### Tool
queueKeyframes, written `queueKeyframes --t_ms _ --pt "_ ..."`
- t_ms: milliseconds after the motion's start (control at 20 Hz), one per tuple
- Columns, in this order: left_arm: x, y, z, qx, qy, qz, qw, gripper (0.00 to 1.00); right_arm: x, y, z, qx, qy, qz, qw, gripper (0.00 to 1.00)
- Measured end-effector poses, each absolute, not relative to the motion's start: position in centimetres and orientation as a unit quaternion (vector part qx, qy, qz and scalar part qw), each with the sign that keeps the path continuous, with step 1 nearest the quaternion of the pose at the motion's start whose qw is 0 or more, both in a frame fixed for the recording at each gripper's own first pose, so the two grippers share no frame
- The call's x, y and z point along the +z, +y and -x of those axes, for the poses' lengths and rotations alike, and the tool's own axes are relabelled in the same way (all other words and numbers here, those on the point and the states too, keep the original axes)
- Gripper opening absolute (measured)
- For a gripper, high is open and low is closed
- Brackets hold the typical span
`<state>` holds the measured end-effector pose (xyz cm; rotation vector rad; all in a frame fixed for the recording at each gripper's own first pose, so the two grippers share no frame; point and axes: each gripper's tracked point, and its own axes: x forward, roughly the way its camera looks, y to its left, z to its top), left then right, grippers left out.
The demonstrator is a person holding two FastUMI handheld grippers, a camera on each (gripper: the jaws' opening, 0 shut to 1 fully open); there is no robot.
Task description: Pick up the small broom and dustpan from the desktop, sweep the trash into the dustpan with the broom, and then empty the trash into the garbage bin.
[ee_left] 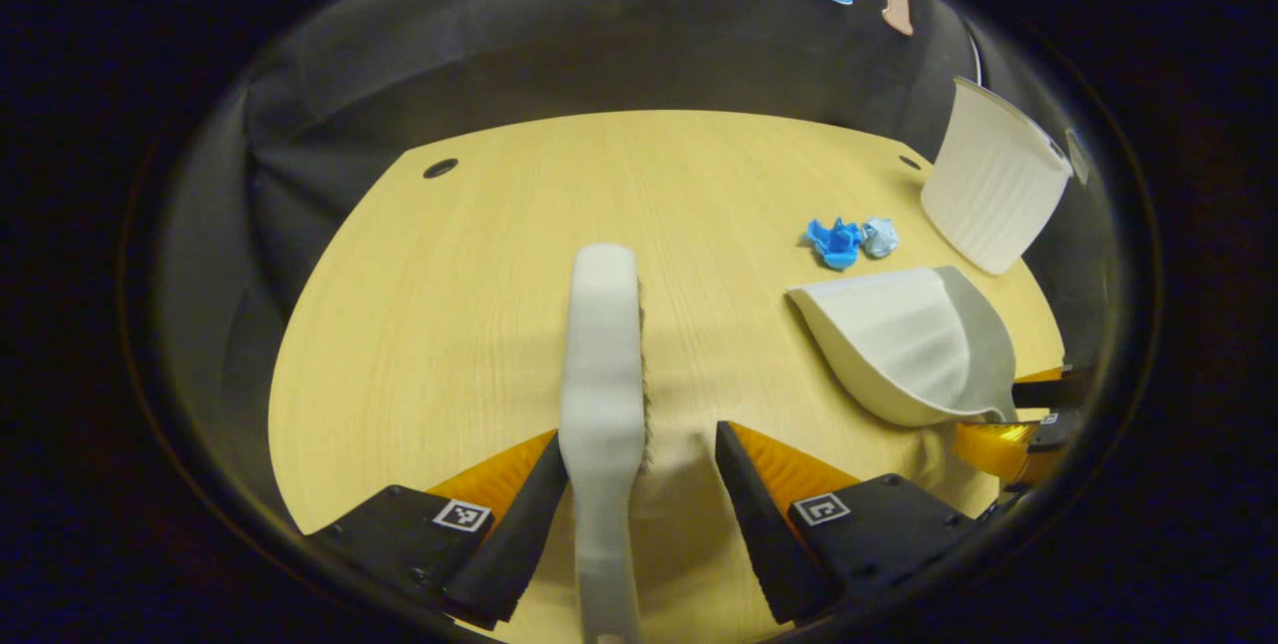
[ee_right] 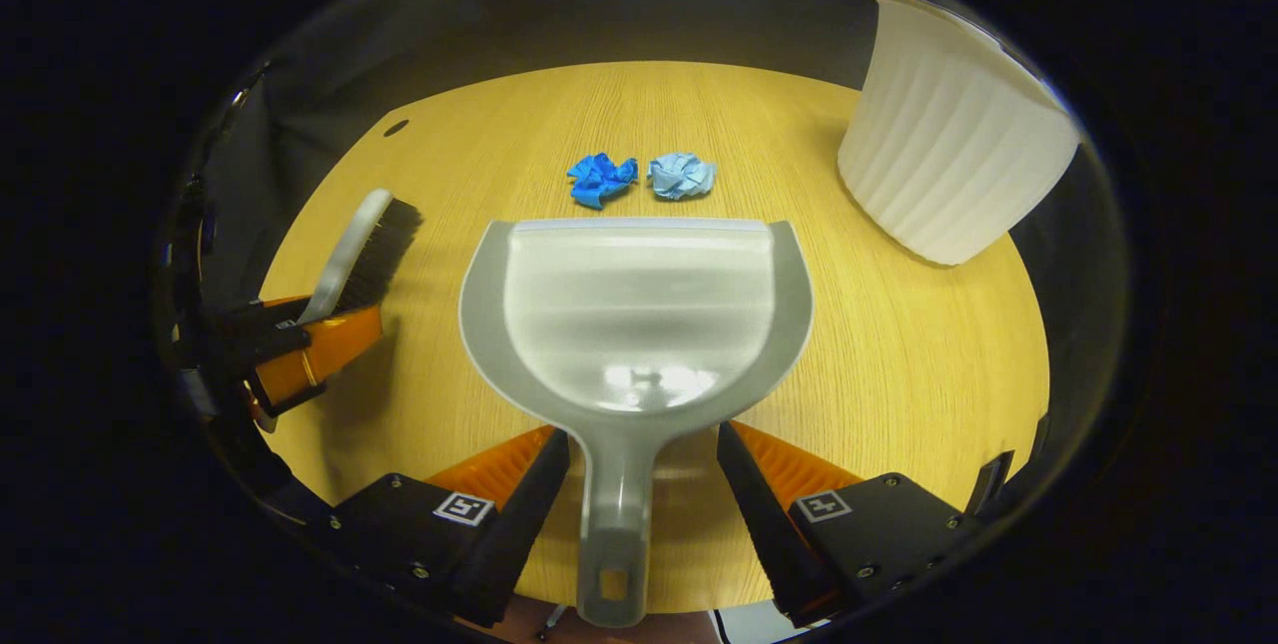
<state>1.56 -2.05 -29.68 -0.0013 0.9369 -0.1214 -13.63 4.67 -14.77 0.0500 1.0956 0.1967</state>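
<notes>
The small broom (ee_left: 602, 354) lies on the wooden desktop (ee_left: 439, 324), its handle running back between the fingers of my left gripper (ee_left: 639, 444). That gripper is open; one finger sits by the handle and the other stands apart from it. The grey dustpan (ee_right: 639, 315) rests flat, mouth toward two paper wads, a blue one (ee_right: 602, 178) and a pale one (ee_right: 681, 175). Its handle lies in the gap of my open right gripper (ee_right: 642, 439). Off to the side I see the broom (ee_right: 349, 250) with its dark bristles, and the dustpan (ee_left: 909, 344).
A white ribbed garbage bin (ee_right: 949, 145) stands at the desk's far right, also visible as the bin (ee_left: 993, 190) beyond the wads (ee_left: 849, 241). A cable hole (ee_left: 439, 168) marks the far left corner. Black cloth walls surround the desk.
</notes>
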Motion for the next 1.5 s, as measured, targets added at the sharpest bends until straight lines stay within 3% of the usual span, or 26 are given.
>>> queueKeyframes --t_ms 100,150,350,400,450,500,600,650,700,800,850,1500 --pt "-30.0 -1.7 -1.9 -0.056 0.454 -0.004 0.889 0.88 -15.4 5.0 13.4 0.098 0.526 -0.020 0.845 0.94" --pt "-30.3 -1.5 -2.1 -0.055 0.456 -0.008 0.888 0.80 -15.6 5.1 13.2 0.100 0.529 -0.018 0.842 0.94" --pt "-30.8 -1.5 -2.3 -0.054 0.462 -0.011 0.885 0.75 -16.4 4.9 12.9 0.102 0.536 -0.007 0.838 0.87" --pt "-30.8 -1.2 -2.5 -0.050 0.463 -0.016 0.885 0.68 -16.6 4.7 12.9 0.104 0.537 -0.002 0.837 0.87" --pt "-31.0 -1.2 -2.5 -0.051 0.464 -0.014 0.885 0.67 -16.7 4.6 12.9 0.106 0.537 0.001 0.837 0.78" --pt "-31.1 -1.1 -2.4 -0.047 0.467 -0.017 0.883 0.57 -16.7 4.7 13.0 0.112 0.538 0.002 0.836 0.74" --pt "-31.1 -1.4 -2.7 -0.052 0.467 -0.018 0.883 0.50 -16.8 4.8 12.9 0.115 0.538 0.004 0.835 0.65" --pt "-30.9 -1.5 -2.8 -0.056 0.465 -0.020 0.884 0.48 -16.9 4.8 12.9 0.119 0.538 0.008 0.834 0.48" --pt "-31.1 -1.6 -2.9 -0.058 0.465 -0.021 0.883 0.50 -16.7 4.7 12.9 0.122 0.538 0.013 0.834 0.46" --pt "-31.1 -1.7 -3.2 -0.062 0.463 -0.025 0.884 0.45 -16.6 4.6 12.7 0.119 0.533 0.015 0.838 0.46" --pt "-31.2 -1.8 -3.3 -0.065 0.462 -0.029 0.884 0.41 -16.5 4.4 12.8 0.123 0.535 0.017 0.836 0.35" --pt "-30.9 -5.8 -9.2 -0.129 0.467 -0.050 0.873 0.41 -16.4 -0.4 12.0 0.180 0.541 0.056 0.820 0.35"
